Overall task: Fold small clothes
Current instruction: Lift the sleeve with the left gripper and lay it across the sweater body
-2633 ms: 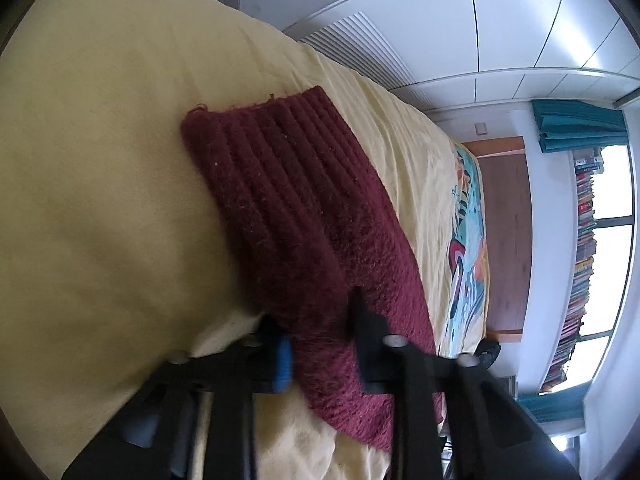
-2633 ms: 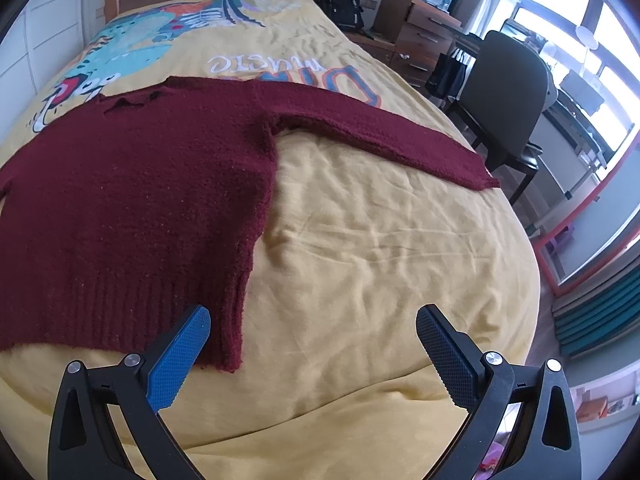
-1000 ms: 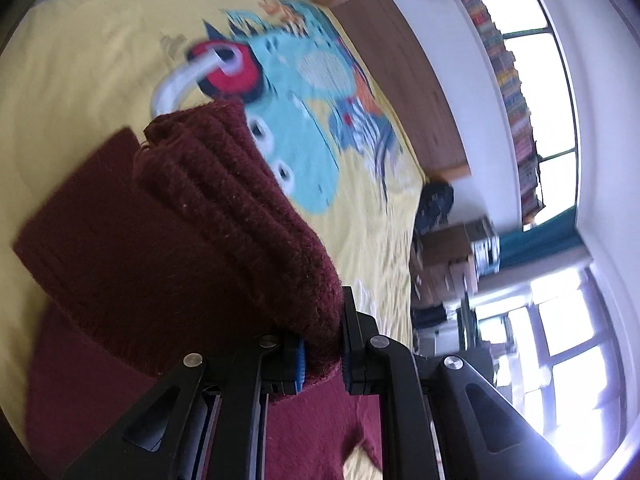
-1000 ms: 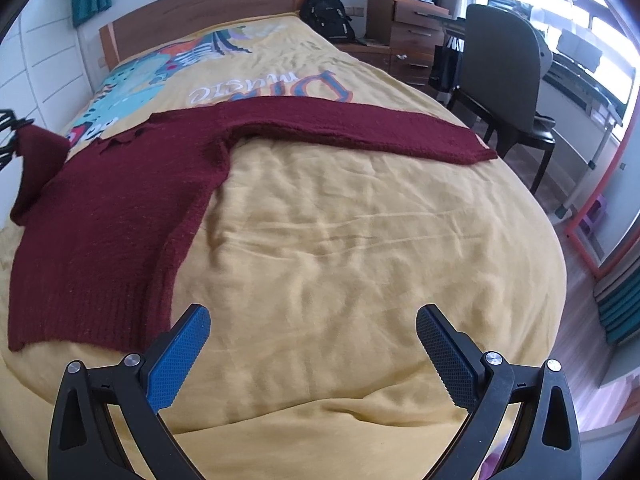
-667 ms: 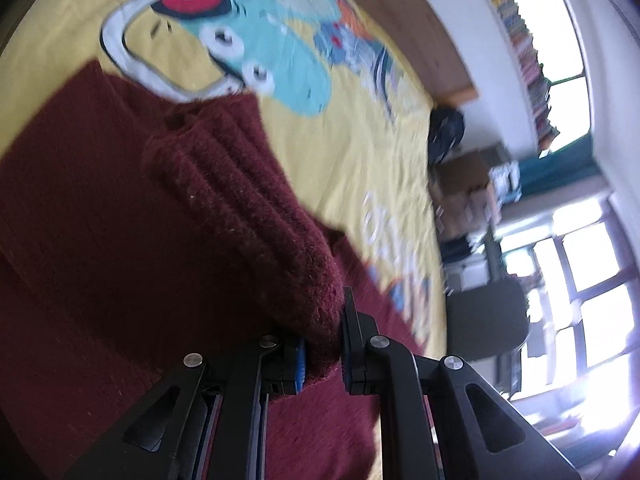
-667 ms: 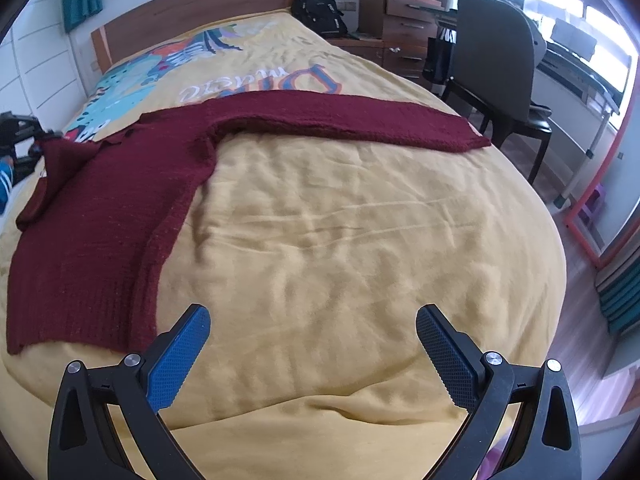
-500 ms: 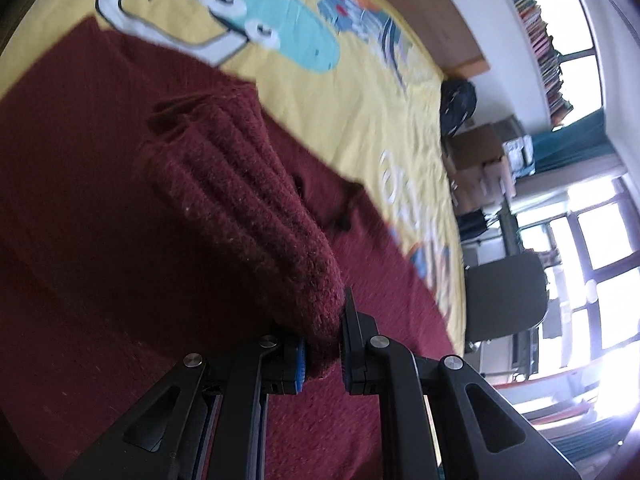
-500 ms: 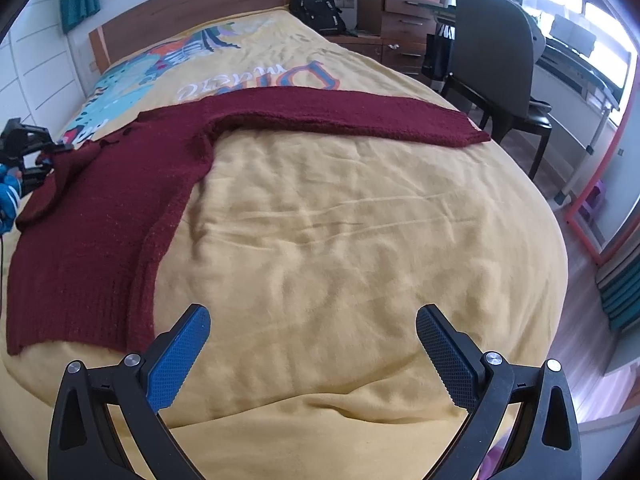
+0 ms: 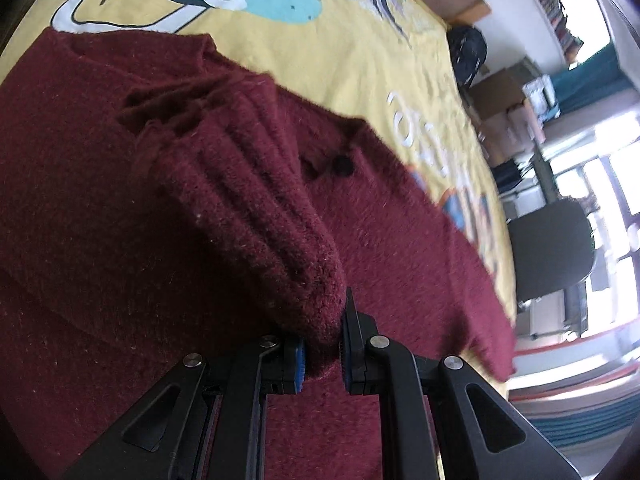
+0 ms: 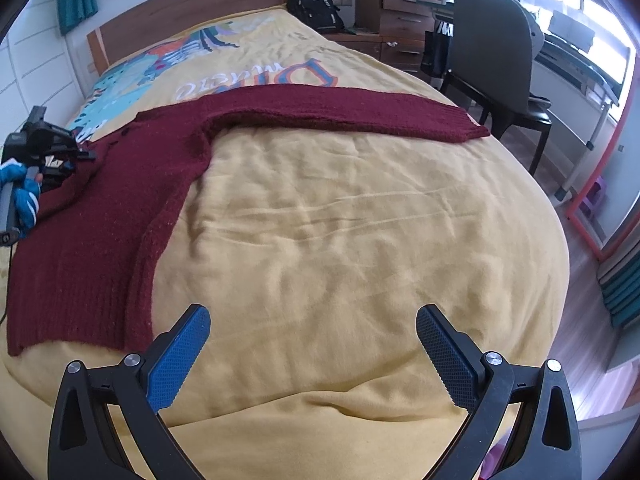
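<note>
Clamped in the left tongs (image 9: 322, 354), a ribbed cuff (image 9: 256, 208) is held over the maroon sweater (image 10: 120, 200) spread on the bed (image 10: 360, 240), apparently for folding inward; the right tongs (image 10: 308, 344) are held apart above bare bedding.

**Upside-down lettering on the bedspread**

The yellow bedspread (image 10: 360, 220) carries large printed lettering (image 10: 256, 78), white and orange-outlined, seen upside down from the right wrist view. It looks like "Dino" followed by a second word, but cannot be read with certainty. No other text is legible.
</note>
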